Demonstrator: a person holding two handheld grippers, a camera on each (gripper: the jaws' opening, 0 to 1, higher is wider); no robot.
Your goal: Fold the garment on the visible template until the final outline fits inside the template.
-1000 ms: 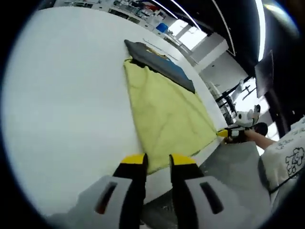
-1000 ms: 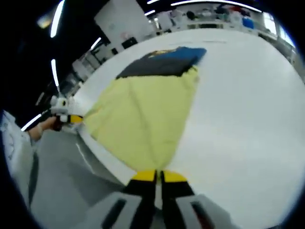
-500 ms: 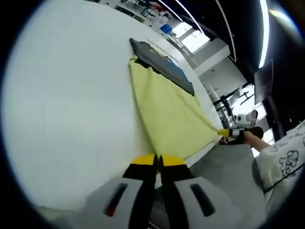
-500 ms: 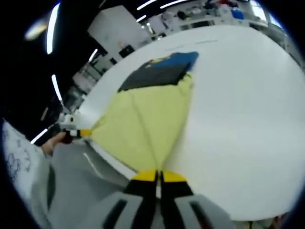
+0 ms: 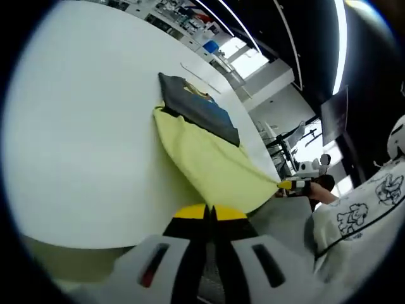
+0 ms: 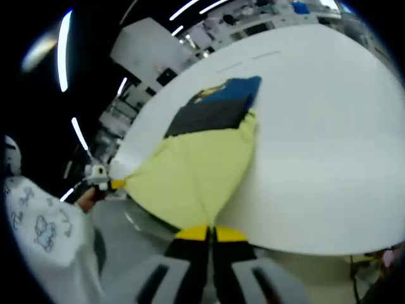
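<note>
The white tabletop spreads wide around my work, with cluttered shelves far off at its back edge and my printed sleeve beside it. The yellow garment lies stretched over the near edge, its far end on a dark and blue template. My left claw and right claw each pinch a near corner, jaws closed.
</note>
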